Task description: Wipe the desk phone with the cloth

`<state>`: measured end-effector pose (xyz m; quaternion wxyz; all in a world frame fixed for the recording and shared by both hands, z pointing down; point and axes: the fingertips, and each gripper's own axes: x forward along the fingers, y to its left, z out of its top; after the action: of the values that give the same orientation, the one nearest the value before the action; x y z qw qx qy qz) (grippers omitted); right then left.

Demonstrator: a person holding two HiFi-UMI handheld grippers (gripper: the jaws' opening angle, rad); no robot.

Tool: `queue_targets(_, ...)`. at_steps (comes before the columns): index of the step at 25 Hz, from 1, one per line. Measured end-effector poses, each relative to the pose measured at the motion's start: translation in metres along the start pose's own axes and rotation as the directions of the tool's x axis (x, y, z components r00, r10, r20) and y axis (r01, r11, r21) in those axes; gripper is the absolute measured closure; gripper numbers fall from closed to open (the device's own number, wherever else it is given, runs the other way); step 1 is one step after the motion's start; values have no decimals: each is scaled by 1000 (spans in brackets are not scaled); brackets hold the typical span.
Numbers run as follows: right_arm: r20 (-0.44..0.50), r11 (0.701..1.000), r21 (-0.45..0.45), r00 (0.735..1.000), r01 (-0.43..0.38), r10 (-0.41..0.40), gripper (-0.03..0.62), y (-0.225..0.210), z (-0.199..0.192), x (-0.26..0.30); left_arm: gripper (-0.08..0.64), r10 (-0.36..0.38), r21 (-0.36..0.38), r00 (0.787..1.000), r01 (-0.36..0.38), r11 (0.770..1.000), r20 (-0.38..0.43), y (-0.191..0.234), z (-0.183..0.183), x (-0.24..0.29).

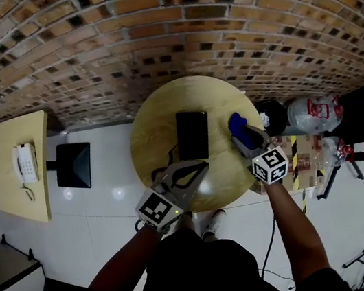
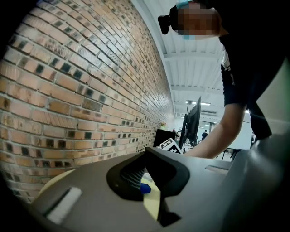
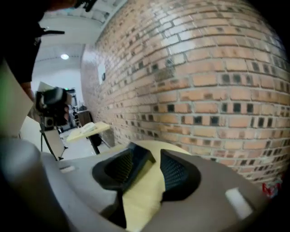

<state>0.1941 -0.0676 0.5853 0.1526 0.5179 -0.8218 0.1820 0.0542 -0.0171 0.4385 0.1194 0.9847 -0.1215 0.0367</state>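
1. The desk phone [image 1: 25, 163], white, handset on its cradle, lies on a pale rectangular worktop [image 1: 17, 198]. That one stands well apart, out at 9 o'clock from the round worktop [image 1: 157, 121] where both hands are.
2. A flat black slab [image 1: 193, 134] lies about the middle of the round worktop, its long side running from 12 to 6 o'clock.
3. A small blue cloth [image 1: 237, 123] sits near the round worktop's 3 o'clock edge, just beside the tip of the right tool.
4. The right claw [image 3: 152, 165] is spread apart. Only bare yellow surface shows between its ribbed pads [image 3: 174, 172], so it grips nothing. It points towards 10 o'clock, with the phone's worktop far off beyond it.
5. The left claw [image 2: 146, 174] hangs over the 6 o'clock edge and aims across towards 3 o'clock. Its jaws stand a narrow way apart, clamped on nothing. Through the gap show the yellow top and a speck of the blue cloth, farther off.
6. The brick wall [image 1: 147, 29] runs behind both worktops at 12 o'clock.
7. Neither claw is near the phone.
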Motion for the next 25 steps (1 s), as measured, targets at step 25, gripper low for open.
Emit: queue_targets(25,304,915,-230,869,-332,391,592,233,131,-199,558,79,155,991,-96,983,111,-146,62,-64)
